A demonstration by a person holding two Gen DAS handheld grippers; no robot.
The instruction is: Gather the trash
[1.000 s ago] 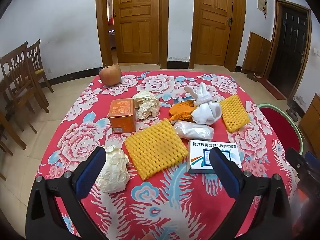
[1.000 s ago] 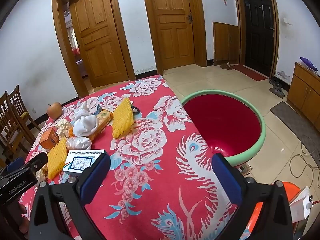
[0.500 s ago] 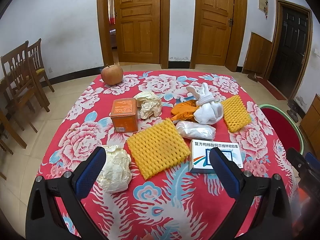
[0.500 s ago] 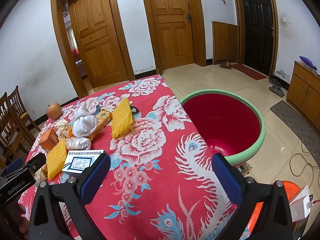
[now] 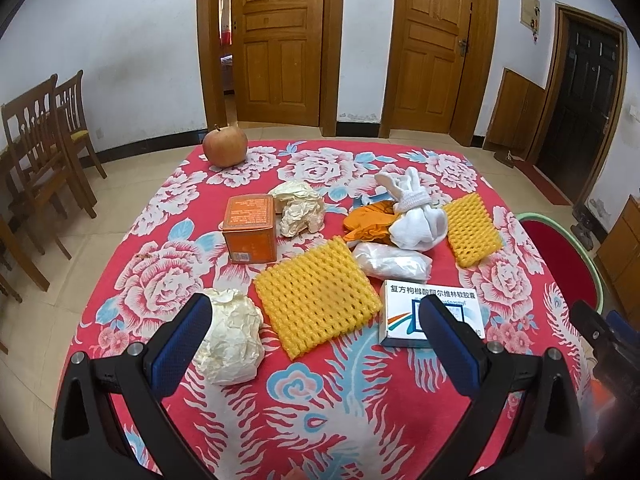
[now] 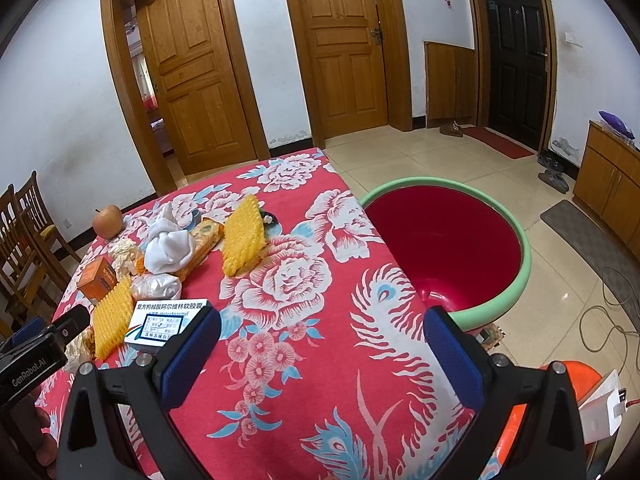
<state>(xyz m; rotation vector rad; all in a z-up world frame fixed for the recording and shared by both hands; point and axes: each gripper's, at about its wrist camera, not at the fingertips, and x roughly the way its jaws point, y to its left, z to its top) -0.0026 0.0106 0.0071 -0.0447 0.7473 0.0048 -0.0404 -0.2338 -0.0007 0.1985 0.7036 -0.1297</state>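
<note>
Trash lies on a table with a red flowered cloth (image 5: 168, 276). Nearest my open left gripper (image 5: 312, 344) are a crumpled paper ball (image 5: 230, 344), a yellow foam net (image 5: 316, 300) and a white medicine box (image 5: 430, 312). Farther back sit an orange box (image 5: 250, 228), more crumpled paper (image 5: 300, 208), an orange wrapper (image 5: 370, 222), a white sock bundle (image 5: 416, 220), a clear bag (image 5: 394, 262) and a second foam net (image 5: 470, 228). My right gripper (image 6: 320, 354) hangs open over the cloth near the medicine box (image 6: 168, 322), with nothing between its fingers. A red basin with a green rim (image 6: 516, 292) stands beside the table.
An apple (image 5: 225, 146) rests at the far left corner of the table. Wooden chairs (image 5: 40, 152) stand to the left. Two wooden doors and a dark door line the far walls. A cable (image 6: 612, 312) and an orange object (image 6: 576, 384) lie on the floor at the right.
The left gripper has shifted slightly, so the table items sit a little lower and nearer in its view. The right view is nearly unchanged. Both grippers stay open.
</note>
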